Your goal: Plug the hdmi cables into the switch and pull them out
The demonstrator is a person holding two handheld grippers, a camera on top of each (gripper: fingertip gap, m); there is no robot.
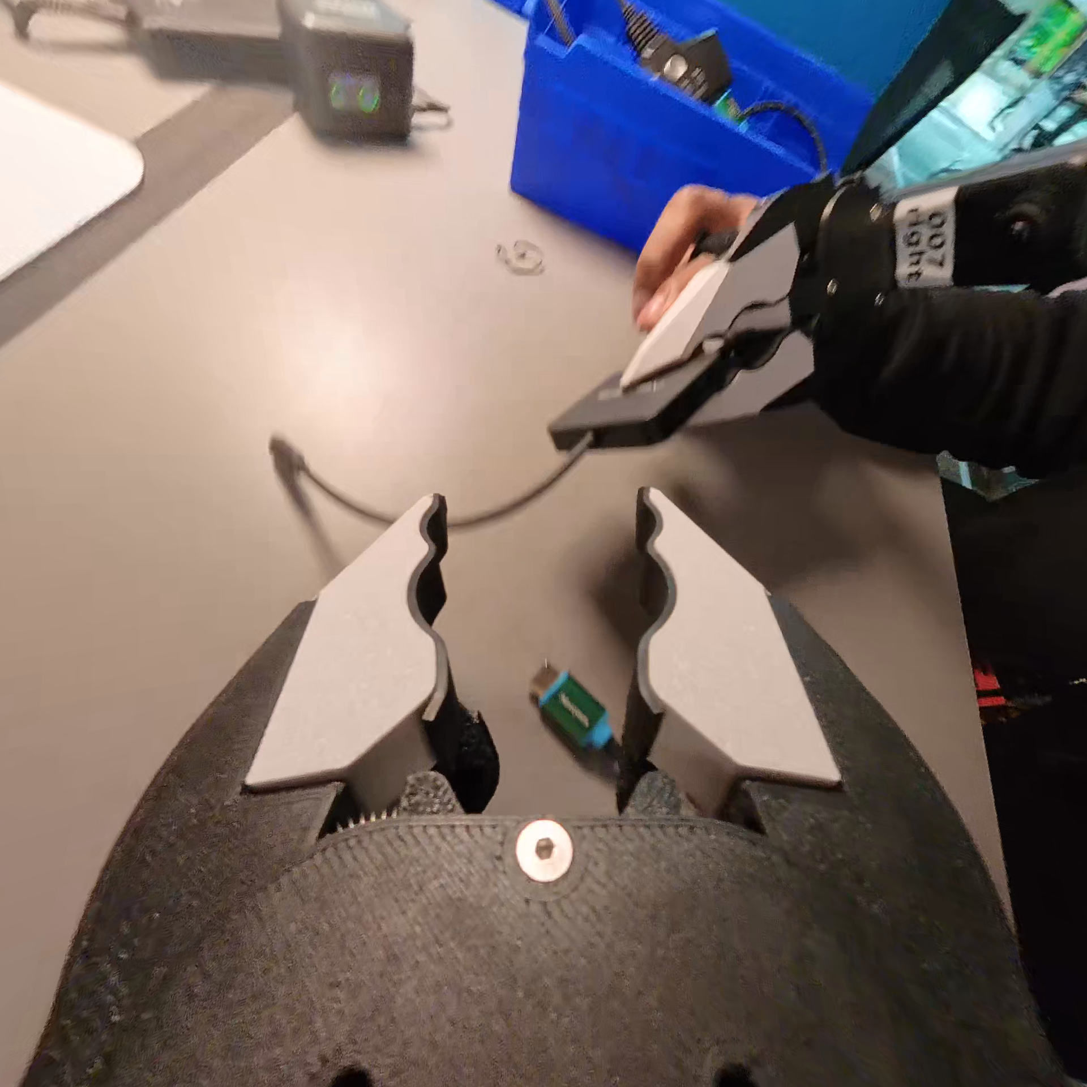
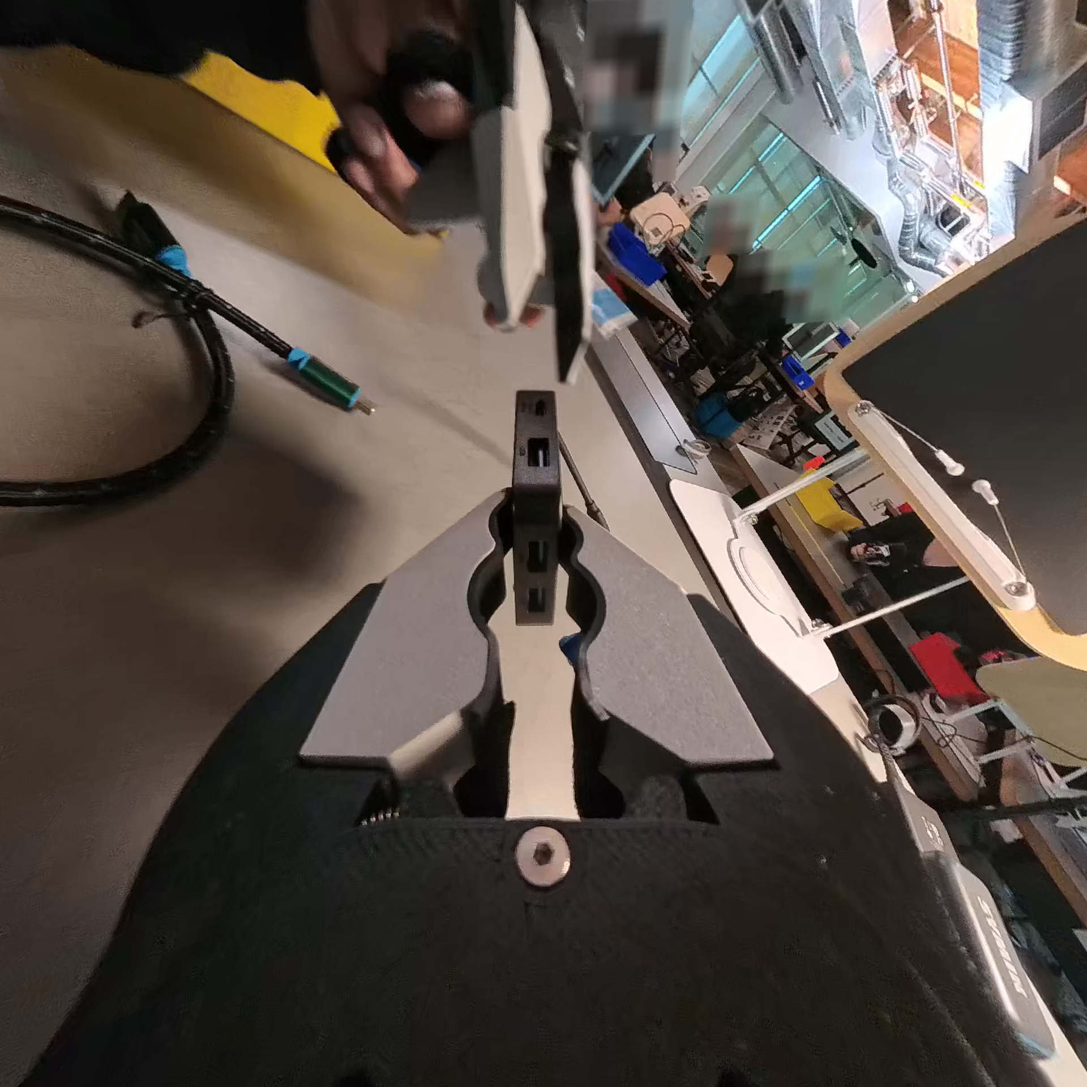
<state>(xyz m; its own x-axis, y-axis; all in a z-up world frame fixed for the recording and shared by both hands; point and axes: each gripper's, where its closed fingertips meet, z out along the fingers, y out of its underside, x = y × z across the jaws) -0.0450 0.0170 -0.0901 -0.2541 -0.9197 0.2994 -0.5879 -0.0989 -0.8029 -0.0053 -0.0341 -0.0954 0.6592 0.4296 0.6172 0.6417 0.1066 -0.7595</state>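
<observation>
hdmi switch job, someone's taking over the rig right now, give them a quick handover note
Left gripper: open, empty, above the green-and-blue HDMI plug.
Right gripper: shut on the flat black HDMI switch, held off the grey table; its thin black lead trails down.
The plug's braided black cable lies loose on the table.
Done: switch picked up.
Left: grasp the plug, insert it, pull it out.

Left tool [image 1: 541,500] held low, fingers spread and empty, right tool [image 2: 534,512] raised, tilted sideways, fingers clamped.
</observation>
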